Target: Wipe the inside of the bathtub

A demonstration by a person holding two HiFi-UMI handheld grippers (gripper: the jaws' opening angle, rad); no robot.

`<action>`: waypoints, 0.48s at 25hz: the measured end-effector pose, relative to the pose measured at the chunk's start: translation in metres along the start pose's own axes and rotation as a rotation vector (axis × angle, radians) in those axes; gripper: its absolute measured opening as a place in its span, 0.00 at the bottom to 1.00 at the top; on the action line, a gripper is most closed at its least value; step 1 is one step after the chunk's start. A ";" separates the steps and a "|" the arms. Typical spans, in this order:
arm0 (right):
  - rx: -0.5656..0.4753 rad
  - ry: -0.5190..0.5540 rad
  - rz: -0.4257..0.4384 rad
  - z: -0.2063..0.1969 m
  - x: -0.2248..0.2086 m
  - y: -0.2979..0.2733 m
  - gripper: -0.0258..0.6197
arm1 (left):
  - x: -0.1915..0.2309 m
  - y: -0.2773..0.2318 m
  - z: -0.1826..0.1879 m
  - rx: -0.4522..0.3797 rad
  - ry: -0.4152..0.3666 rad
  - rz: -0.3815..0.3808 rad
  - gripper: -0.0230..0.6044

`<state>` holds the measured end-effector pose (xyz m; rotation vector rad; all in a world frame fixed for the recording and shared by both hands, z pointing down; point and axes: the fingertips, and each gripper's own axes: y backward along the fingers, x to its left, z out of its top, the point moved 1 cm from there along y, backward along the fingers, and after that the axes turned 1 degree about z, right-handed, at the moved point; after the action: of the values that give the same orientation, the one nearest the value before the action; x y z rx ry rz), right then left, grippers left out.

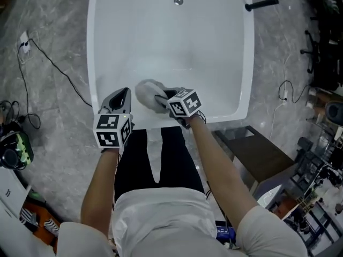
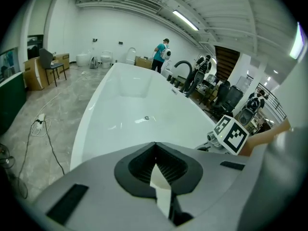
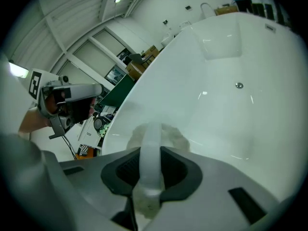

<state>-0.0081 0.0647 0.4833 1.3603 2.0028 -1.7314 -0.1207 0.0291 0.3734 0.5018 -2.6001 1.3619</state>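
The white bathtub (image 1: pixel 112 42) lies lengthwise below me, its drain (image 1: pixel 178 1) at the far end. My right gripper (image 1: pixel 161 98) is shut on a fluffy pale wiping pad (image 1: pixel 148 91), which rests against the tub's near inner wall. In the right gripper view the pad (image 3: pixel 166 131) bulges past the jaws and its white band runs back between them at my right gripper (image 3: pixel 149 170). My left gripper (image 1: pixel 120 96) hovers over the tub's near left rim, shut and holding nothing. The left gripper (image 2: pixel 156 170) looks down the tub (image 2: pixel 130 105) toward its drain (image 2: pixel 147 118).
Black faucet parts (image 1: pixel 261 4) stand at the tub's far right rim. A black cable (image 1: pixel 53 66) runs over the grey marble floor on the left. A dark low bench (image 1: pixel 260 154) sits to the right. A person in teal (image 2: pixel 161 52) stands far behind the tub.
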 end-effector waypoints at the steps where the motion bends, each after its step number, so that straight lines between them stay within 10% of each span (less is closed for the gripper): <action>1: -0.022 0.003 -0.012 0.001 0.005 0.012 0.19 | -0.007 0.006 0.004 -0.003 -0.008 -0.011 0.05; 12: -0.261 -0.023 -0.100 0.025 0.051 0.141 0.19 | -0.066 0.072 0.050 -0.055 -0.105 -0.069 0.05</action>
<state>0.0521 0.0568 0.3440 1.1696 2.2240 -1.4507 -0.0850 0.0404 0.2701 0.6651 -2.6672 1.2712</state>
